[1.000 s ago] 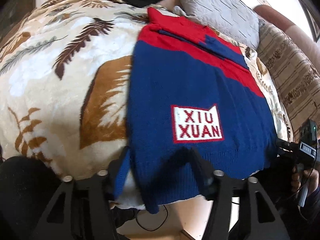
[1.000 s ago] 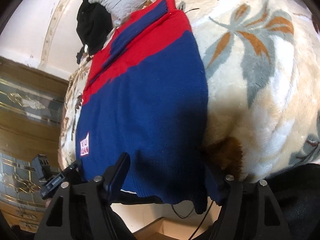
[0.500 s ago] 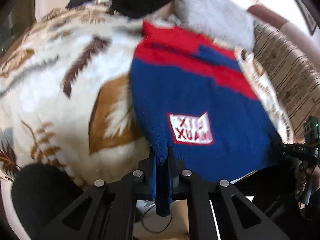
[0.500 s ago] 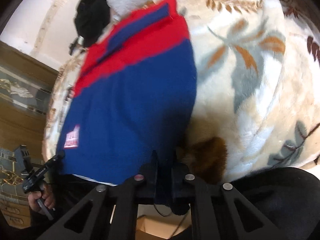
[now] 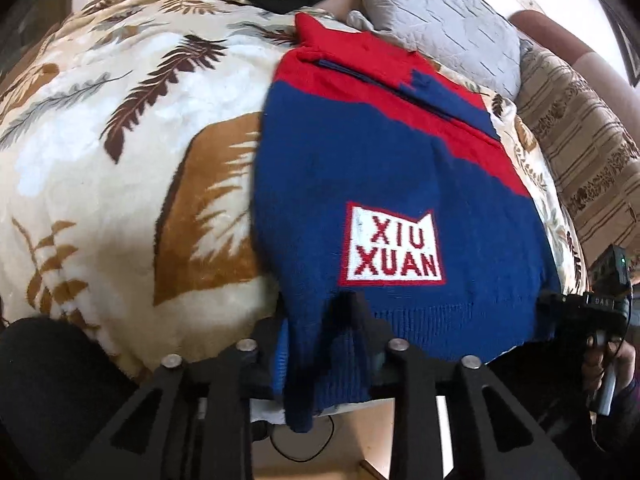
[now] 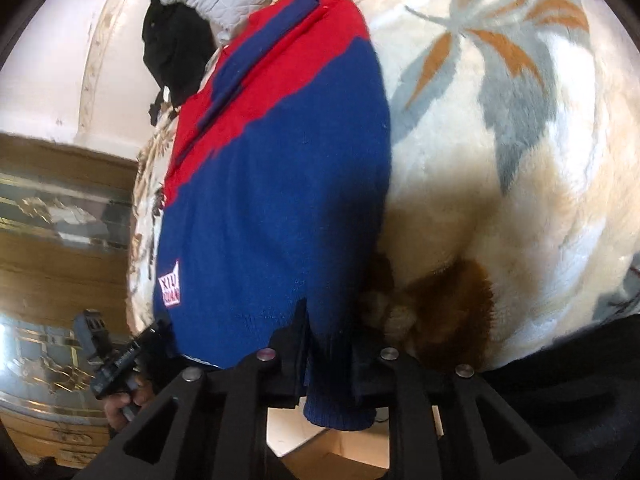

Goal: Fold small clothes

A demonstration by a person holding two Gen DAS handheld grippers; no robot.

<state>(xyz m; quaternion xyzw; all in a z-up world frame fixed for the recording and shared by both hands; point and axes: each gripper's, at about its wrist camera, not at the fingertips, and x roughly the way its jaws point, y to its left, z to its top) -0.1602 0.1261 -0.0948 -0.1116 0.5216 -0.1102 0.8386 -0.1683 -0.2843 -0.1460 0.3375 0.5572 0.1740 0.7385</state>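
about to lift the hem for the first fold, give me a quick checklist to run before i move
1. Left gripper jaws around the hem corner of the blue and red knitted sweater; they have just been opening: grip cannot tell.
2. Right gripper, jaws likewise just opening, around the other hem corner: grip cannot tell.
3. Sweater flat on the leaf-patterned fleece blanket: ok.
4. Grey quilted pillow clear of the collar: not ok, touching.
5. Hem overhangs the bed edge: ok.

Bedroom in a home. A bed is covered by a plush leaf-print blanket [image 5: 132,168]; a grey quilted pillow [image 5: 444,20] is set at its head, dark clothing [image 6: 172,52] heaped beside it. An ornate gilt wooden cabinet [image 6: 60,216] is seen alongside.
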